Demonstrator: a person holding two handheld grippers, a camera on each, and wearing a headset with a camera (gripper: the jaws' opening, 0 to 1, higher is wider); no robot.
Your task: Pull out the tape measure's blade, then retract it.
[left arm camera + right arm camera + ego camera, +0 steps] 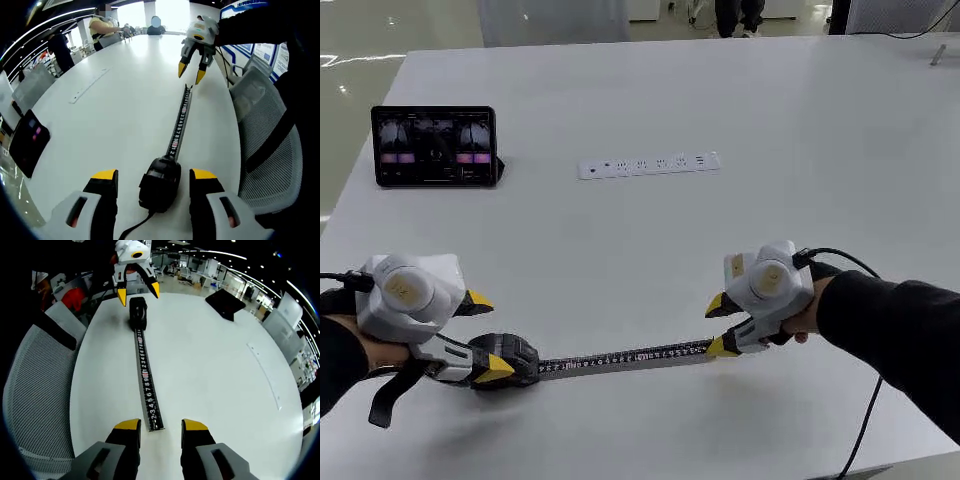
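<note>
Although the left gripper (153, 175) brackets the tape measure (160, 182), its own view shows its jaws spread, with a gap of table on either side of the black case, so nothing is pinched. The right gripper (160, 426) is spread as well. In its own view the free end of the blade (148, 390) lies on the table between its two yellow tips, apart from both.

From the head view the lower left jaw seems to overlap the case; the left gripper view is the one that shows the gaps. The head view in turn sets the whole run out at once, with the case at the near left, the blade lying flat across the near edge of the white table (770, 150), and its end at the right gripper's lower tip. A black strap (392, 395) trails from the case toward the person.

Farther out, a dark tablet (435, 147) stands propped at the far left of the table, and a white power strip (650, 165) lies flat near the middle, both well apart from the tape. A cable (850, 262) runs from the right gripper over the sleeve. A mesh chair (260, 100) stands beside the table edge, and people (102, 27) are at the far end of it. Nothing lies between the two grippers except the blade.

Counted: two grippers, one tape measure, one tablet, one power strip.
</note>
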